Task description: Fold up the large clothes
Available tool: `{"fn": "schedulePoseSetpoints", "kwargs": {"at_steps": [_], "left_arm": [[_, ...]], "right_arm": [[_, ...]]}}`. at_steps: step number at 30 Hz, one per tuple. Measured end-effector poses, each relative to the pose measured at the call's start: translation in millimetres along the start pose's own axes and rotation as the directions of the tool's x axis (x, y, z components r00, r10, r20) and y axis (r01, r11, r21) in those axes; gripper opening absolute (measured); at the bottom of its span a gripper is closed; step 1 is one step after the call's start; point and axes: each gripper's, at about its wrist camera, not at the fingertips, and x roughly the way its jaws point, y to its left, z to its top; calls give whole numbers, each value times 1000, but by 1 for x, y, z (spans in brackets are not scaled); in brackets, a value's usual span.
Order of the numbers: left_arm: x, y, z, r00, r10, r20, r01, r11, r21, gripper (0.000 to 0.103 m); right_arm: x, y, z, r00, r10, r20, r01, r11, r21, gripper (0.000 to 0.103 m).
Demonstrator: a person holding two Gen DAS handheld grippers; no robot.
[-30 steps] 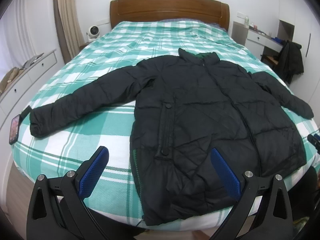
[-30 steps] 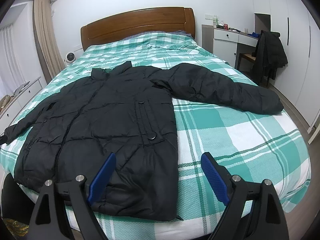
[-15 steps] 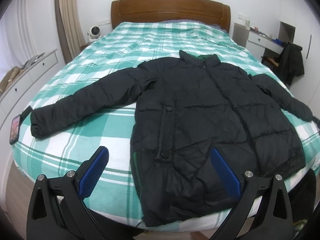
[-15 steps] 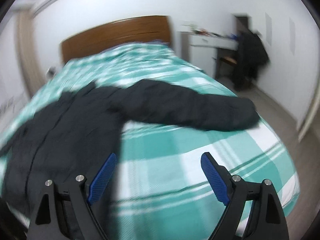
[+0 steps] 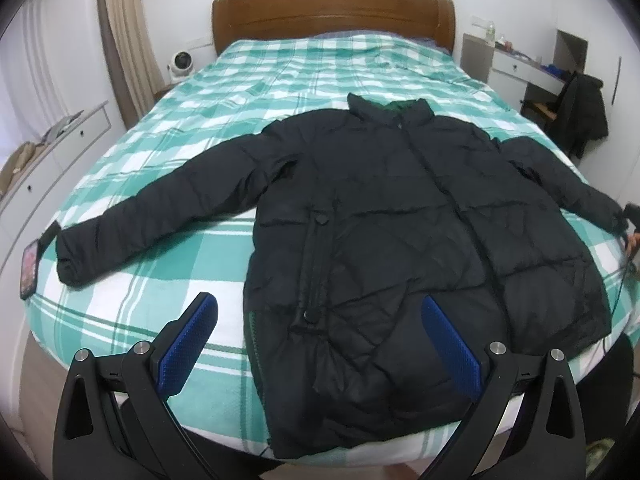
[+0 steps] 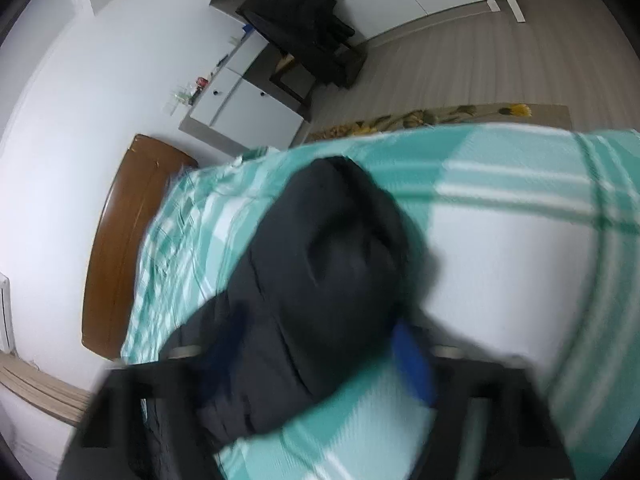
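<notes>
A black puffer jacket point(image 5: 400, 232) lies face up on the green checked bed point(image 5: 168, 264), both sleeves spread out. My left gripper point(image 5: 316, 344) is open and empty, held above the jacket's hem at the foot of the bed. My right gripper point(image 6: 320, 364) has its jaws either side of the jacket's right sleeve cuff point(image 6: 332, 264), jaws still wide and not pressing the fabric; the view is blurred and the left pad is hidden by the sleeve. That gripper also shows at the sleeve end in the left wrist view point(image 5: 631, 216).
A phone point(image 5: 29, 270) lies on the bed's left edge. A wooden headboard point(image 5: 332, 12) is at the far end. A white desk point(image 5: 520, 68) and a chair with a dark coat point(image 5: 582, 116) stand right of the bed. A patterned rug point(image 6: 420, 120) lies on the floor.
My right gripper has swung right and tilted over, from the jacket's hem to the right sleeve cuff. My left gripper has stayed almost still.
</notes>
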Motion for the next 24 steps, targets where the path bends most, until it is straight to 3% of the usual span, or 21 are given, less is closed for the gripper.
{"fn": "schedulePoseSetpoints", "kwargs": {"at_steps": [2,4,6,8,10,12,14,16,20,24], "left_arm": [[0,1,0,1000,6,3,-6,1000,2,102],[1,4,-1,1000,11,6,-11,1000,-3,102],[9,7,-1,1000,5,-12,-5,1000,-22,102],[18,10,-2,999,-14,-37,12,999,-50,101],[24,11,-3,998,-37,-52,33,996,-86,101],[24,12,-3,997,-65,-46,59,990,-124,101],[24,12,-4,996,-82,-44,75,987,-142,101],[21,12,-6,996,-73,-42,67,989,-132,102],[12,21,-10,999,-27,-25,24,993,-114,102],[12,37,-18,999,-31,-34,25,987,-160,101]], "right_arm": [[-12,23,2,997,-38,60,43,996,-79,12],[-32,61,-1,995,12,98,10,975,-221,10],[-57,103,-10,991,77,113,-27,921,-389,10],[-86,164,-38,982,167,91,-82,805,-587,10],[-115,219,-81,965,260,18,-157,638,-754,10],[-132,261,-131,945,318,-82,-231,467,-854,10],[-132,288,-175,925,332,-183,-303,358,-883,9],[-127,306,-226,900,320,-294,-385,270,-883,9],[-109,318,-315,871,247,-424,-466,145,-873,9],[-83,307,-384,857,128,-498,-510,86,-856,10]]}}
